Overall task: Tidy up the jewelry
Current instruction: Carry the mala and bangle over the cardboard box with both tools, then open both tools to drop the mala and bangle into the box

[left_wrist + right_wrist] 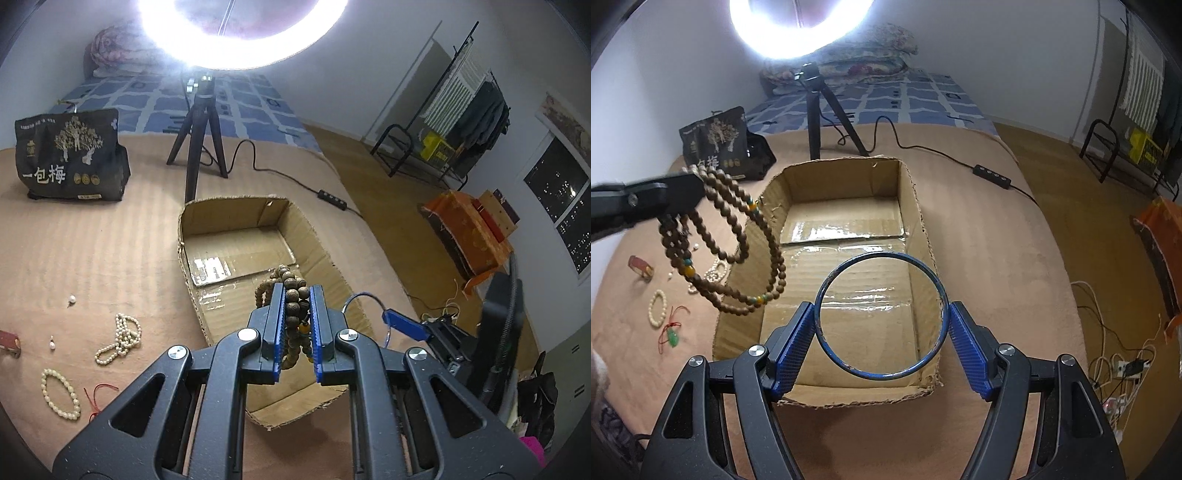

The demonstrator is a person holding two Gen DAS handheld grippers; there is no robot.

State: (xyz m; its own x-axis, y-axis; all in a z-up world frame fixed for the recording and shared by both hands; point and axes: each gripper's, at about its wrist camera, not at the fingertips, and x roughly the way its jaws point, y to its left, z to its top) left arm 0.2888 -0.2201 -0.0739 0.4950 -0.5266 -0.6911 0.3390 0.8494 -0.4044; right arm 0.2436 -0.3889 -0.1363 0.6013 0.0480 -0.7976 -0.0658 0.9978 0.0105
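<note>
Bangle [881, 315] pinched across its width in right tongs [882, 332], cardboard box [846, 177] directly below; left tongs [297, 314], clamped shut on wooden beads [291, 291], hang over the box's left wall.

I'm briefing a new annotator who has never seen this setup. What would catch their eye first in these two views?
First the glaring ring light on its tripod at the far end of the brown bed cover. Below it, mid-frame, sits the open cardboard box. Over it the left gripper is shut on a long string of brown wooden beads, and the right gripper clamps a blue bangle. Pearl strands lie left of the box.
</note>
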